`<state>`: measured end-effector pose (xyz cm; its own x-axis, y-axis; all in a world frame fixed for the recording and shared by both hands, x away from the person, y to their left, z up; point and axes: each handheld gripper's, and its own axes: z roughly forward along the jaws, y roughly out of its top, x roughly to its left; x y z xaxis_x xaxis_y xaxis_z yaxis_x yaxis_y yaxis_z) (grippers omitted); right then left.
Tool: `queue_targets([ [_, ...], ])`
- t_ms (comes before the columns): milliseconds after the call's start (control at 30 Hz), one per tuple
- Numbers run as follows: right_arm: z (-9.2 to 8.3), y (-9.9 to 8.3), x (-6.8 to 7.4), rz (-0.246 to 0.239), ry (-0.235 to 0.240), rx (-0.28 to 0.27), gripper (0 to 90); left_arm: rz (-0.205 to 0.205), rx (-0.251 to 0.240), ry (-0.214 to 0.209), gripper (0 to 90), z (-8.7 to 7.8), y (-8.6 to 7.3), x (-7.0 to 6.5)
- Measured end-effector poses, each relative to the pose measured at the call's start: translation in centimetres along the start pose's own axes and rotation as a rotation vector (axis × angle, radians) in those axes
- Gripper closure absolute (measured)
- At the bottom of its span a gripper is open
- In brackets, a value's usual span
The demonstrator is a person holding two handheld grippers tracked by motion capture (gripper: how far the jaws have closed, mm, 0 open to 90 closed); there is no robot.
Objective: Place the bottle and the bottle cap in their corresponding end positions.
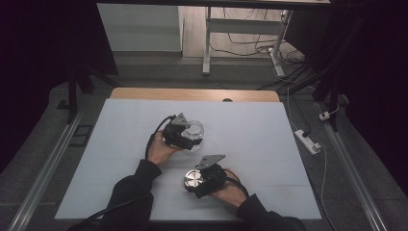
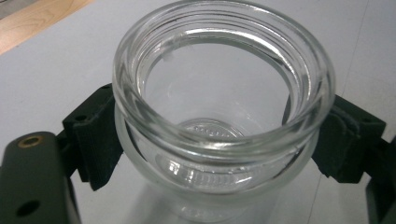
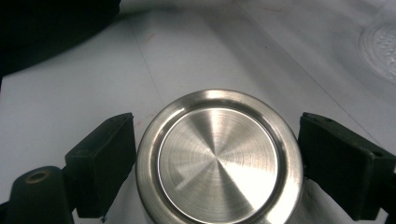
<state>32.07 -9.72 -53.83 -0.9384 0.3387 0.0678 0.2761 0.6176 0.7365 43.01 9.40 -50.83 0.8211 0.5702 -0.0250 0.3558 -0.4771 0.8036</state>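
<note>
A clear glass jar stands upright and lidless on the white table cover. My left gripper is shut on it. In the left gripper view both black pads press the jar just under its threaded rim. Nearer the front edge, a round brushed-metal lid lies flat on the cover between the jaws of my right gripper. In the right gripper view the lid sits between the two pads, which stand close beside its rim without squeezing it, so that gripper is open.
The white cover spans the table, with a strip of bare wood at the far edge. A power strip and cables lie on the floor to the right. A dark sleeve lies behind the lid.
</note>
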Motion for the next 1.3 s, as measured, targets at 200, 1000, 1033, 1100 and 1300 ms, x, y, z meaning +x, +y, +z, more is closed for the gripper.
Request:
queue_targets([
  [200, -0.3, 0.3, 0.0, 0.015, 0.000, -0.021, 10.1, -0.006, 0.014, -0.007, 10.1, -0.2, 0.2, -0.1],
  [1000, -1.9, 0.9, -0.3, 0.057, 0.001, -0.063, 3.8, -0.056, 0.030, -0.040, 0.0, -2.3, -0.8, -0.1],
  [1033, -1.9, 0.9, -0.3, 0.060, 0.001, -0.064, 3.3, -0.053, 0.033, -0.041, 0.0, -2.5, -0.8, -0.1],
  [1100, -2.1, 0.9, -0.4, 0.063, 0.002, -0.067, 2.4, -0.055, 0.026, -0.044, 0.0, -2.8, -0.9, -0.2],
  [1300, -2.6, 0.9, -0.5, 0.081, 0.005, -0.069, 0.0, -0.069, 0.024, -0.053, 0.0, -3.8, -1.4, -0.6],
])
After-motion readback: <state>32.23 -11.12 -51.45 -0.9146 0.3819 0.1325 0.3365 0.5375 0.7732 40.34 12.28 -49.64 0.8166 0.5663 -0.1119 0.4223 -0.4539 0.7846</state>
